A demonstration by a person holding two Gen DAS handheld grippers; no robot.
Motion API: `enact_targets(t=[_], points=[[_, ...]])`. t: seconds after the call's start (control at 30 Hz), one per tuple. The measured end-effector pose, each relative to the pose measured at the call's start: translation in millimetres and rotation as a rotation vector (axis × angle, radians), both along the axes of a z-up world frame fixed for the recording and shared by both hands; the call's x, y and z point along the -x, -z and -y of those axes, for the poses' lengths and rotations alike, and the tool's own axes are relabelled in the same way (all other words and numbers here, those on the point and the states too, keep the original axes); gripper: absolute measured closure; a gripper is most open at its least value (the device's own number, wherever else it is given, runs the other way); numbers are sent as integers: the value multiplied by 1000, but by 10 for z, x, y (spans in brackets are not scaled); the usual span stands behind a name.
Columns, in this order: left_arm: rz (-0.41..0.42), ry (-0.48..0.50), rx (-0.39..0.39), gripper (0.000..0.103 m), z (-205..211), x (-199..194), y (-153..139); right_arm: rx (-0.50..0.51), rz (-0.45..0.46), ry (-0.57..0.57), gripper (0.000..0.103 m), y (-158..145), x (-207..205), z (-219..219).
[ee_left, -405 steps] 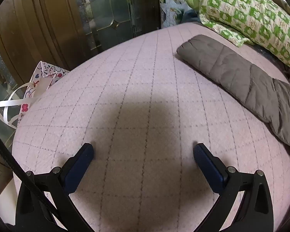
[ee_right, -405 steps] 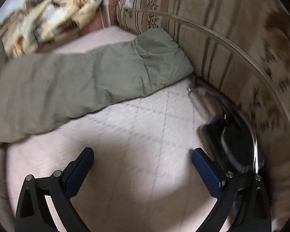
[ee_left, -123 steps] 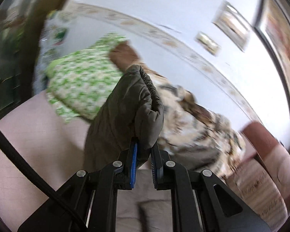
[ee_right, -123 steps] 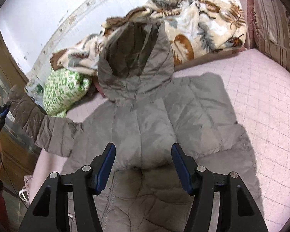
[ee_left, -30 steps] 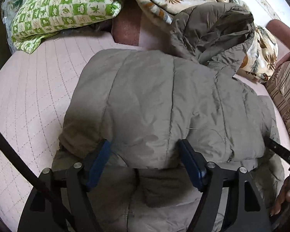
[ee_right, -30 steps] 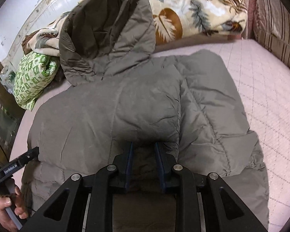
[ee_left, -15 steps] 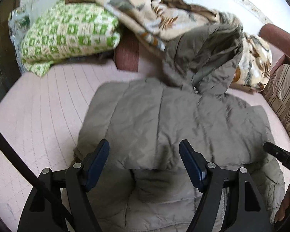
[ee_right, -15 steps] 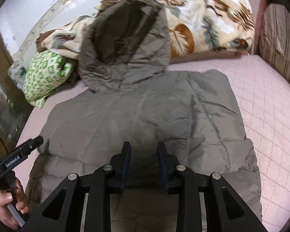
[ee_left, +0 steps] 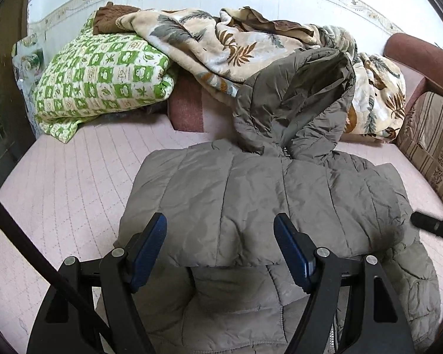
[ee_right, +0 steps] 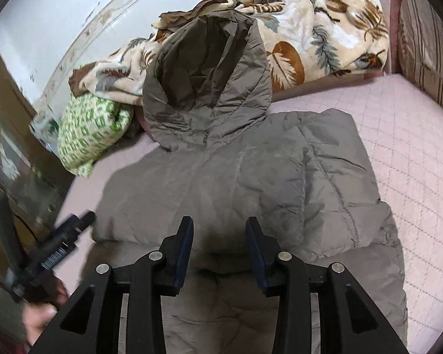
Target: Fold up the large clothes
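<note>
A grey puffer jacket (ee_left: 251, 200) lies on the pink quilted bed (ee_left: 68, 183), both sleeves folded in across the body. Its hood (ee_left: 295, 100) rests against a leaf-print blanket (ee_left: 215, 38) at the head of the bed, beside a green checked pillow (ee_left: 103, 73).

The left gripper (ee_left: 220, 247) hovers above the jacket's near part with its jaws wide apart and nothing held. The right gripper (ee_right: 218, 250) hangs over the folded sleeve edge; its jaws are opening, with nothing pinched between them.

The jacket's hem is cut off by the lower edge of both views and partly hidden behind the gripper frames. In the right wrist view the left gripper's finger (ee_right: 65, 236) and the hand (ee_right: 41, 315) holding it are blurred. A striped cushion (ee_left: 428, 141) is cut off on the right.
</note>
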State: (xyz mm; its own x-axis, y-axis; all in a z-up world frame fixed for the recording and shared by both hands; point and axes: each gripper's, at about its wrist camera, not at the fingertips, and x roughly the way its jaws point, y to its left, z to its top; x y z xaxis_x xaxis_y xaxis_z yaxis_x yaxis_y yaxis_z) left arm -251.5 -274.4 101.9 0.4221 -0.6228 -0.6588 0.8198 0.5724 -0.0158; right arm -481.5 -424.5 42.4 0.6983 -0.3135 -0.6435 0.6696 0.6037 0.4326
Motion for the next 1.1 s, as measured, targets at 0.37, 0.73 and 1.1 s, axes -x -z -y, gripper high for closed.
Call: enact_targets(t=[0.37, 0.73, 1.1], points=[[43, -1, 27, 28, 37, 32, -82, -87, 153, 150, 40, -1168, -458, 1119], [19, -28, 47, 28, 20, -142, -58, -240, 265, 282, 40, -1268, -1125, 2054], [-50, 24, 132, 28, 50, -167, -184, -233, 279, 268, 90, -979, -1486, 2449]])
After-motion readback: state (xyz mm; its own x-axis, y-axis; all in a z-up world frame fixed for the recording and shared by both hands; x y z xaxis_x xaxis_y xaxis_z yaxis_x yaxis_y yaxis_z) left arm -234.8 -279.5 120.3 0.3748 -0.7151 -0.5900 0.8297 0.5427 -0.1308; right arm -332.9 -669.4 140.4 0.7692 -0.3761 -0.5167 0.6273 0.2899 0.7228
